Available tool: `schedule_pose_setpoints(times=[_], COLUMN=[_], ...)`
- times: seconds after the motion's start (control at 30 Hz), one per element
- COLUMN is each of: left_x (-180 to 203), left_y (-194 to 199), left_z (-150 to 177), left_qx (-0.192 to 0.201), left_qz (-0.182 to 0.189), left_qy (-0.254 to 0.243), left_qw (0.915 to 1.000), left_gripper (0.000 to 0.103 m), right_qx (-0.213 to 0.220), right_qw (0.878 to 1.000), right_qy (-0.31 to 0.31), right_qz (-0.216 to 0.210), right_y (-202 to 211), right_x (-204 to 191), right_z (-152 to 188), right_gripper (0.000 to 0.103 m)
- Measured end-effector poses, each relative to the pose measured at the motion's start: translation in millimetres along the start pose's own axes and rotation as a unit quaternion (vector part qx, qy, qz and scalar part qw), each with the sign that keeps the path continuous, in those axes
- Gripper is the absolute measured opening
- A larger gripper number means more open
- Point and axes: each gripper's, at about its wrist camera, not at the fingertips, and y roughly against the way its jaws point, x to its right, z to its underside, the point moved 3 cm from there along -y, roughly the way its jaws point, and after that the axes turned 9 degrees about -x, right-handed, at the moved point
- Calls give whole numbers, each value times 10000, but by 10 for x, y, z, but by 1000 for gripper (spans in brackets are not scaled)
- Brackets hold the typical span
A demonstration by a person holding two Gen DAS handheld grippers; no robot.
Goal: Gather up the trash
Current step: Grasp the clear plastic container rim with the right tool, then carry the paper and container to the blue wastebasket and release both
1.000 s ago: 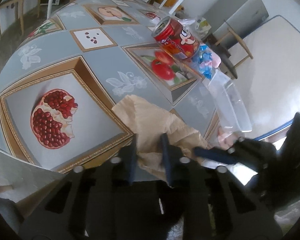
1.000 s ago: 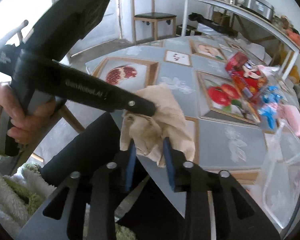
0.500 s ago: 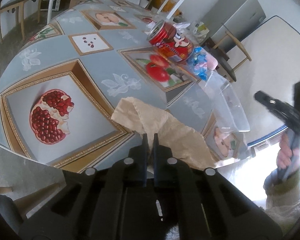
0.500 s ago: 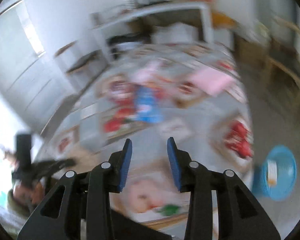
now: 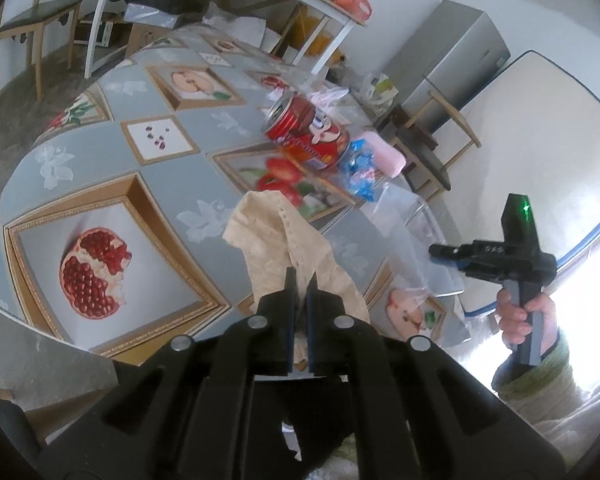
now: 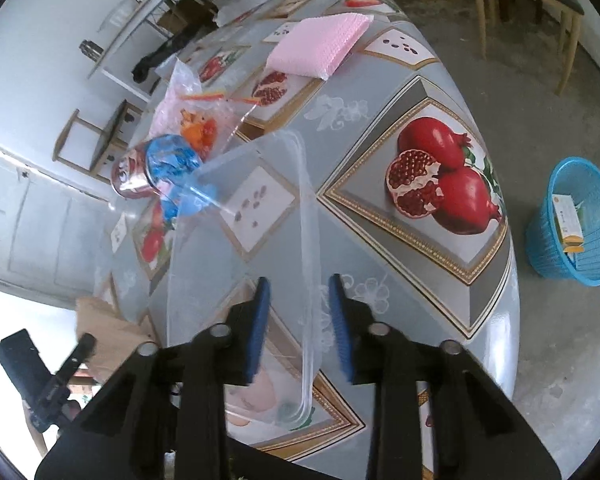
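Observation:
My left gripper is shut on a crumpled beige paper napkin and holds it up at the near edge of the table. My right gripper is open, its blue pads on either side of the rim of a clear plastic tray that lies on the table; they do not grip it. A red drink can lies on its side further back, with a blue wrapper beside it. The can and blue wrapper also show in the right wrist view.
A pink foam pad and a clear bag with orange scraps lie at the table's far side. A blue basket with a carton stands on the floor to the right. Chairs and shelves stand around the table.
My left gripper closed on the napkin and lifted it. My right gripper let go of the napkin, swung away to the right and now sits open over the clear tray.

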Motion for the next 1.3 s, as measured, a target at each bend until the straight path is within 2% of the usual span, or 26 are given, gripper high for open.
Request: schedule_pose_setpoints(times=[0.03,0.13,0.27,0.47,0.73,0.83,0.93,1.03,1.13,1.3], left_x=[14,58,111,229,547,776,1014,1336,1778,2585], left_y=[6,25,80,175,243,221,188,86,-151,-735], left_z=[-7,-38,-77,-142,-253,-321,-386,-522,-673,-810], left_qx=[17,81,216,420,568,540,519,428,161,-504], left_qz=[15,57,118,247,365,446,567,800,1079,1383], left_qy=[-4,-24,-76,-194,-553,-768,-995,-1277,-1631,-2198], left_qw=[10000,9999,9997,9986,9962,9946,9921,9876,9806,9644], left_gripper=[3,3,3,3,3,3,3,3,3,3], right_qx=[4,-5,-28,167,600,870,1261,1757,2240,2644], right_qw=[10000,9999,9999,9997,9981,9957,9907,9811,9661,9399], right_qy=[19,52,-39,-96,-123,-222,-452,-812,-1259,-2064], right_qz=[48,163,140,149,-98,-219,-226,-55,245,633], right_y=[-1,-28,-10,164,506,704,993,1381,1766,2100], right_x=[-13,-32,-26,-1,70,194,453,838,1335,2160], right_z=[-4,-13,-22,8,102,142,197,323,529,877], right_gripper=[15,6,4,4,4,4,4,4,4,4])
